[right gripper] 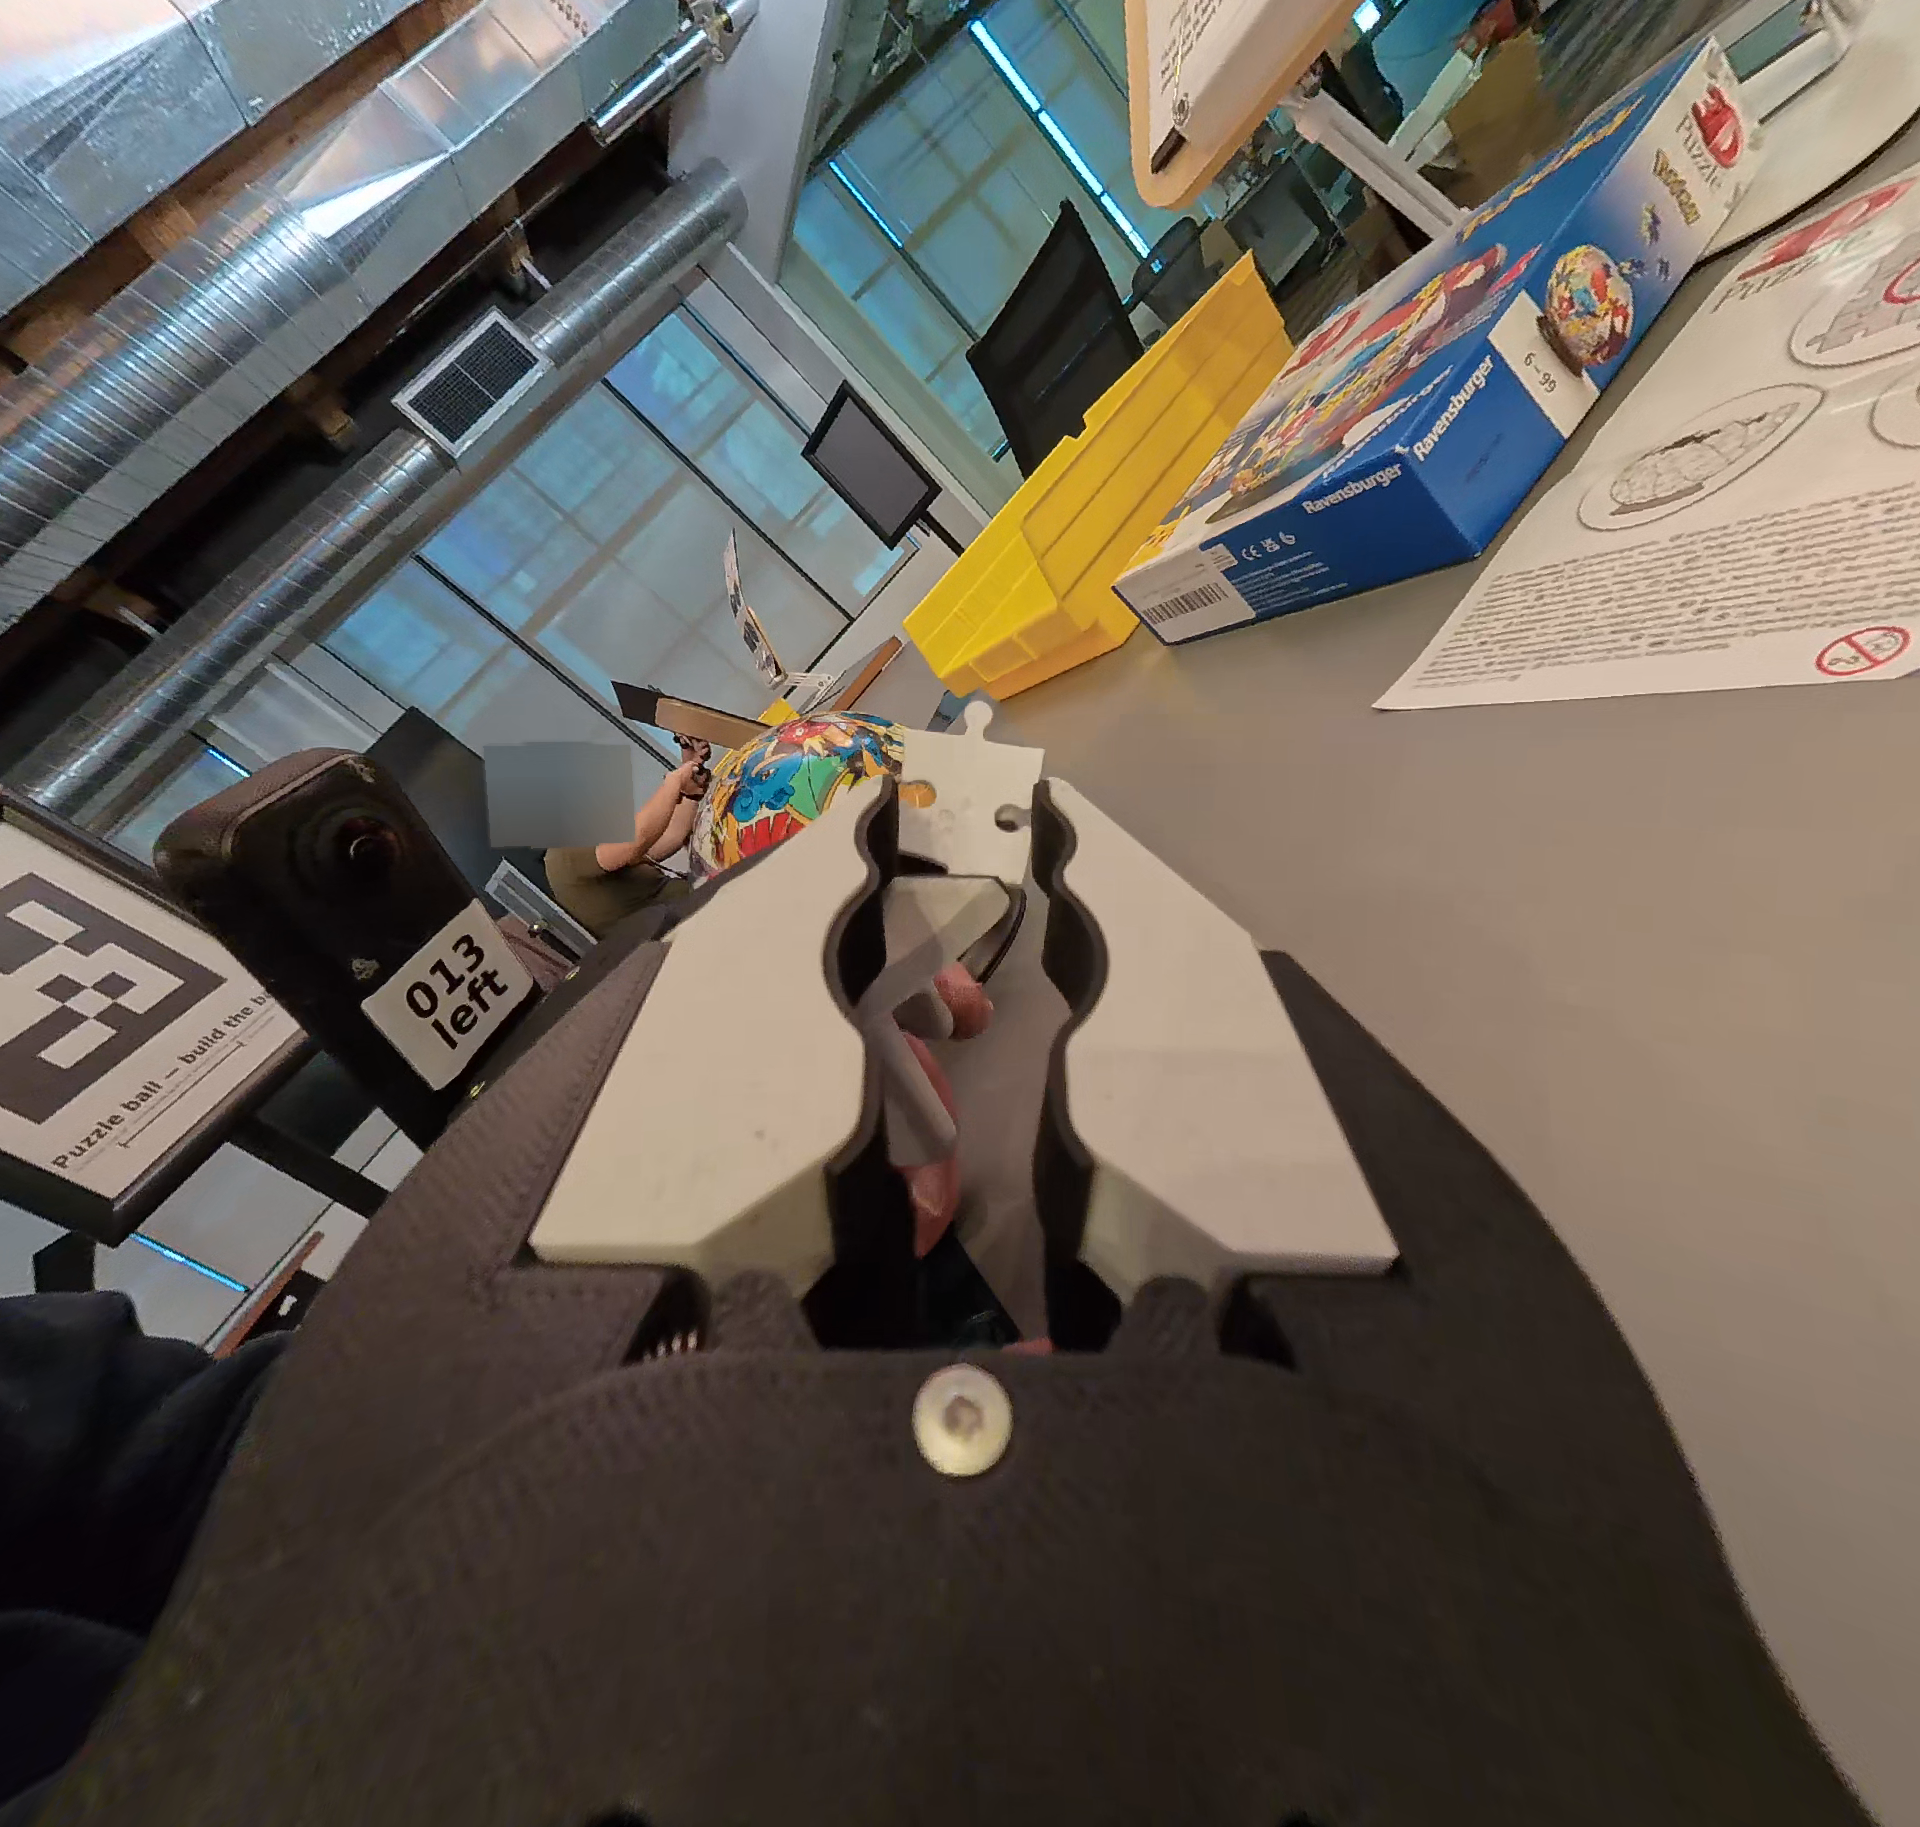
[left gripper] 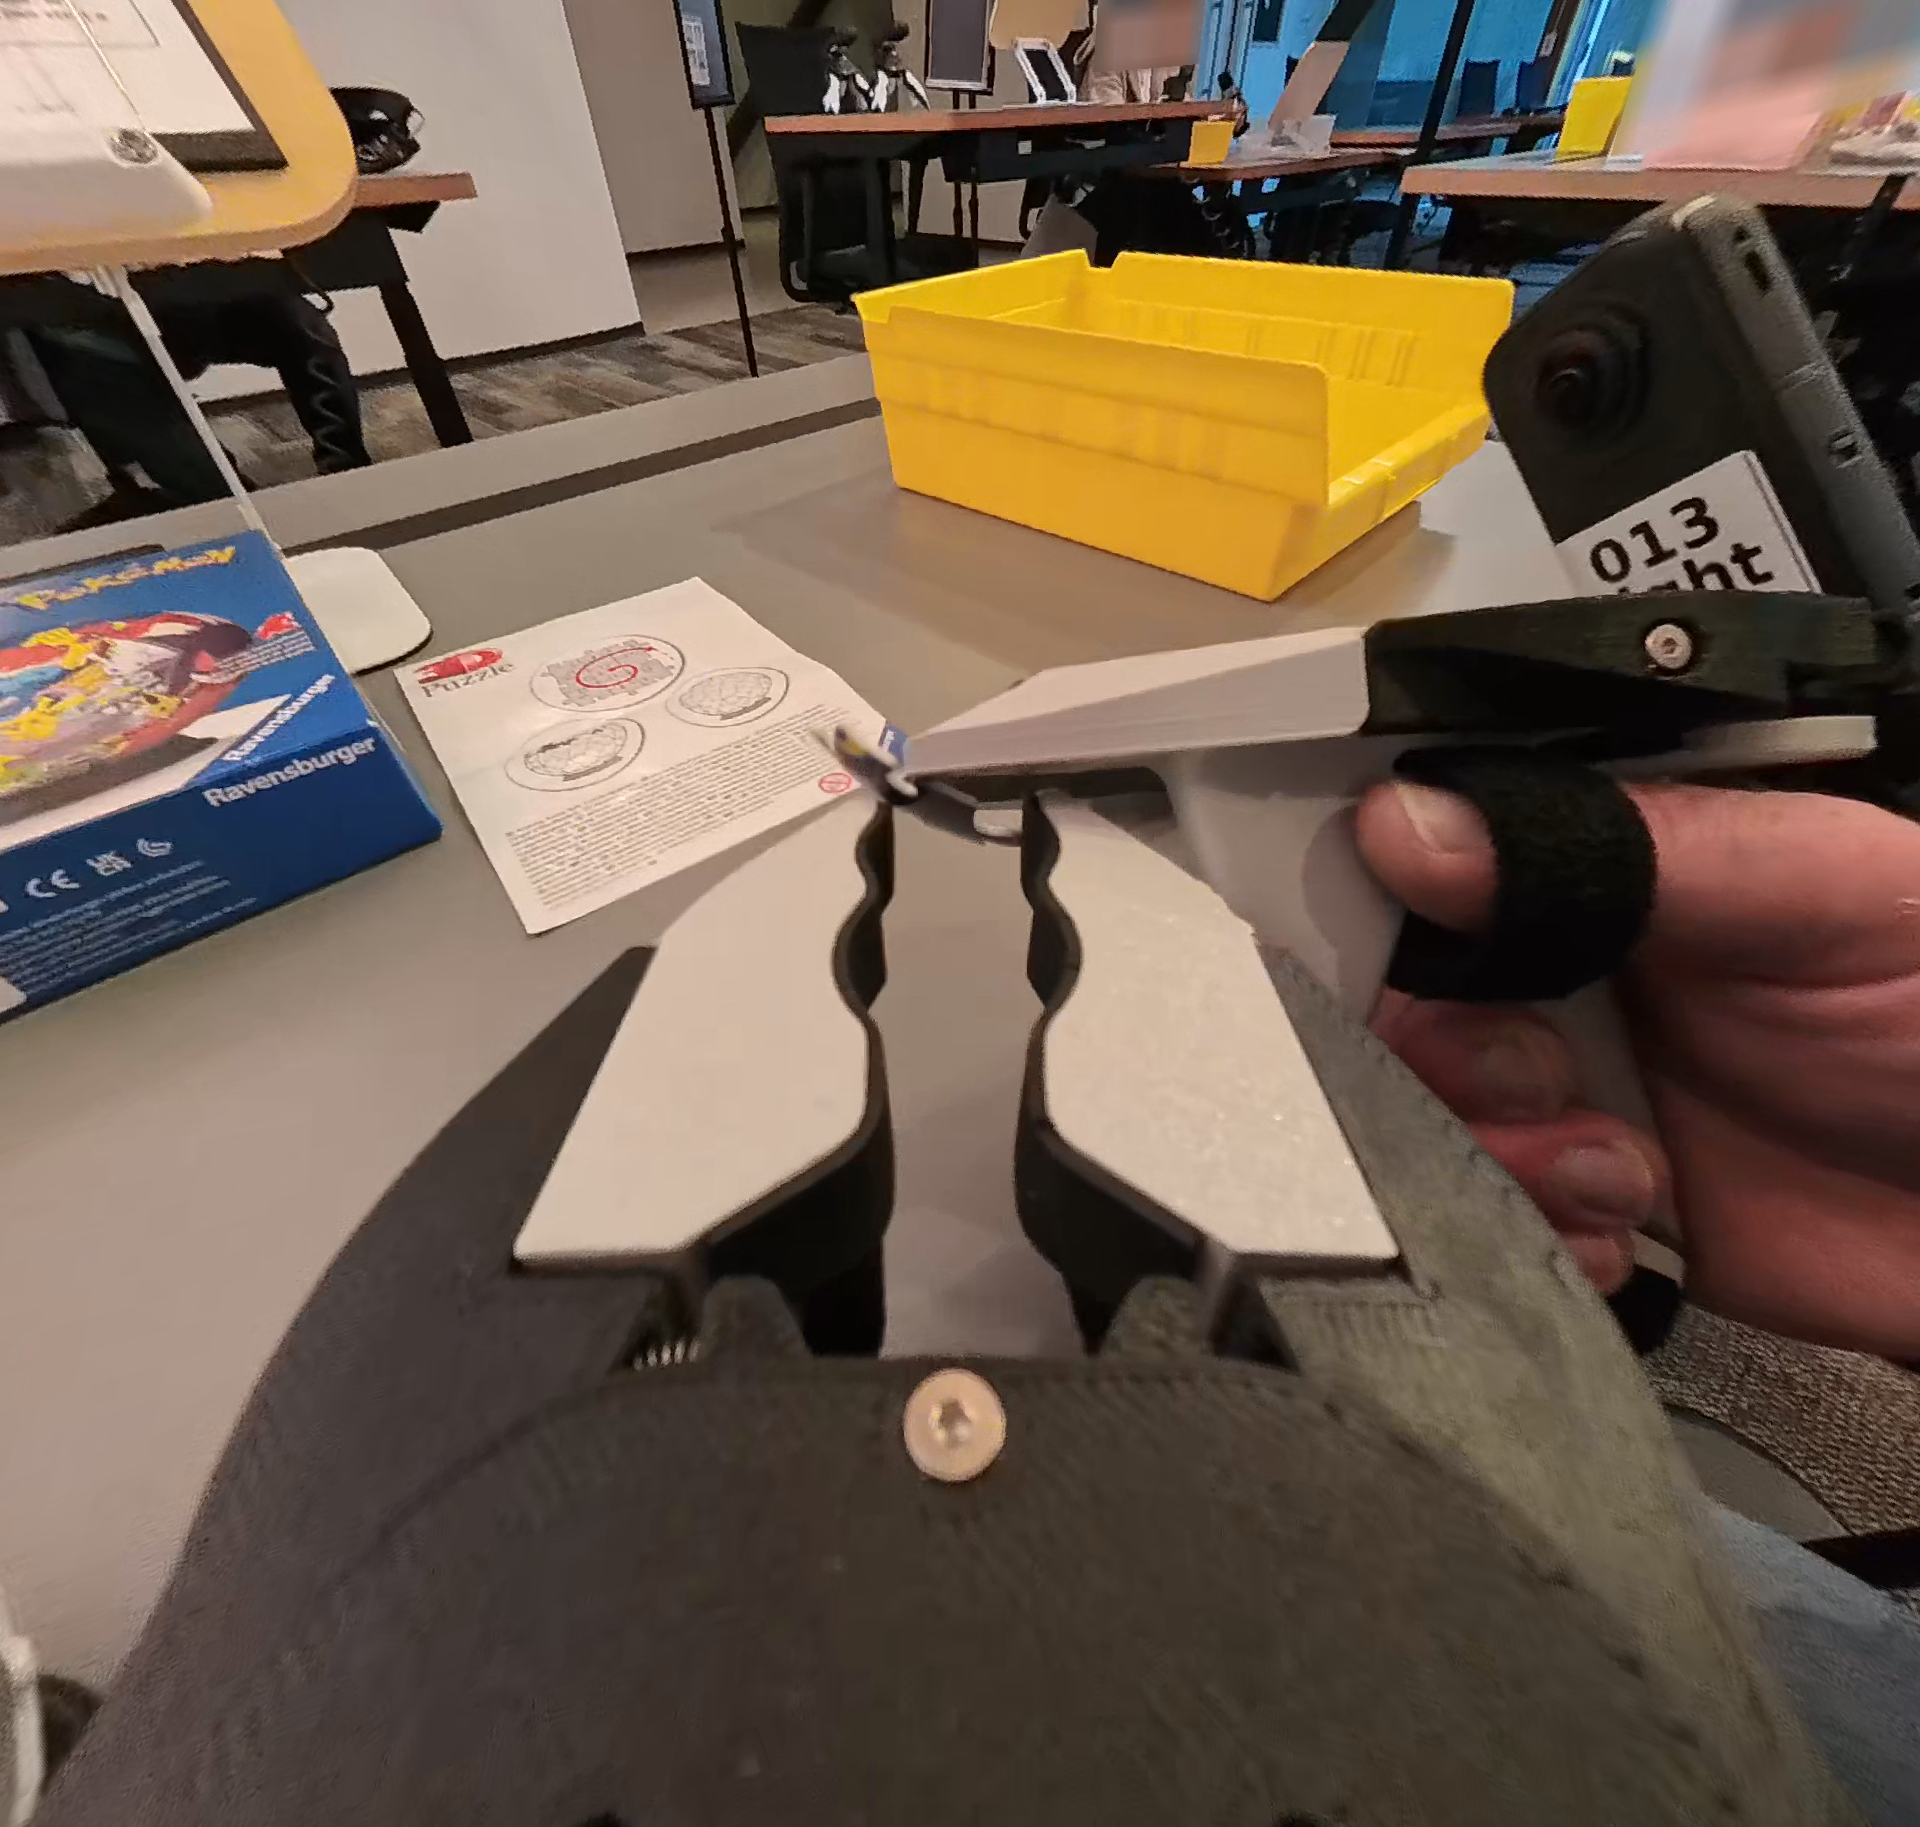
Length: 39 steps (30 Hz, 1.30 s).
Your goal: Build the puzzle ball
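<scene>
Black-bodied and nearest the lens, the left gripper (left gripper: 956, 821) shows a narrow gap between its grey fingers; whether they pinch anything I cannot tell. Crossing just beyond its tips, the right gripper (left gripper: 883, 759) is closed on a puzzle piece (right gripper: 966, 790), white side up in its own view. Only that right view shows the partly built colourful puzzle ball (right gripper: 795, 790) behind the piece. On the grey table (left gripper: 260, 1102) lie an instruction sheet (left gripper: 644, 749), a blue puzzle box (left gripper: 197, 769) and a yellow bin (left gripper: 1174, 416), its contents hidden.

Yellow bin (left gripper: 1174, 447), blue box (left gripper: 208, 790)
</scene>
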Motion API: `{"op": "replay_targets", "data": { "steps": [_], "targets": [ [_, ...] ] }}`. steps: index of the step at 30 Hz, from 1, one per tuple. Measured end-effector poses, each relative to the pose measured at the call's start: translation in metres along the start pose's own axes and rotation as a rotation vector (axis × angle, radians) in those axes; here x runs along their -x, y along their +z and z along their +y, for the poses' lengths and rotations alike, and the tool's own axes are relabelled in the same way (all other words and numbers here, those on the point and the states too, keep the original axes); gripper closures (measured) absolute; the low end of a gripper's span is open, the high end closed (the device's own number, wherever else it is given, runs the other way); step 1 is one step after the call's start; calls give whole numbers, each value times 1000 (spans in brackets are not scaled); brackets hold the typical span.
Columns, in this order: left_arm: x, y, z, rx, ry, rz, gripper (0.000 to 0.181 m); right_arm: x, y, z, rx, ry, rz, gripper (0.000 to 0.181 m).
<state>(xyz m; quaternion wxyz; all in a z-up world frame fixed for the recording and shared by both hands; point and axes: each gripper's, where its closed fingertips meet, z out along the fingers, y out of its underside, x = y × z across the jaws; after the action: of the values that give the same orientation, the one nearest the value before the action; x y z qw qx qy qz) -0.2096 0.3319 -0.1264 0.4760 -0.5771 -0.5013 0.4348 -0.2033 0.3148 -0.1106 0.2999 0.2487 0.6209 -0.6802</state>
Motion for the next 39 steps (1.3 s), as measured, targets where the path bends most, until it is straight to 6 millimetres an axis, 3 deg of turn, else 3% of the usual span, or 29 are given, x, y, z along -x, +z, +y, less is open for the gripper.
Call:
{"op": "replay_targets", "data": {
  "steps": [2, 4, 11, 17, 20, 23, 39],
  "targets": [
    [-3, -1, 0, -3, -17, 20, 164, 1, -2, -3, -6, -10, 0, 158],
    [-3, -2, 1, -3, -16, 28, 169, 2, -4, -6, -15, -12, -11, 181],
    [2, -2, 1, -4, -88, 65, 179, 4, -5, 0, 53, -30, -30, 181],
    [-3, -6, -4, 33, -295, 231, 180, 12, -17, -24, 163, -249, -9, 163],
    [-11, -10, -10, 51, -411, 321, 180, 18, -16, -10, 324, -336, -26, 167],
    [-18, -14, -14, 69, -446, 372, 180, 25, -16, -10, 347, -372, -49, 177],
    [-18, -45, -26, 211, -99, 249, 179, 63, -15, -4, 327, -316, -212, 178]
  ]
}}
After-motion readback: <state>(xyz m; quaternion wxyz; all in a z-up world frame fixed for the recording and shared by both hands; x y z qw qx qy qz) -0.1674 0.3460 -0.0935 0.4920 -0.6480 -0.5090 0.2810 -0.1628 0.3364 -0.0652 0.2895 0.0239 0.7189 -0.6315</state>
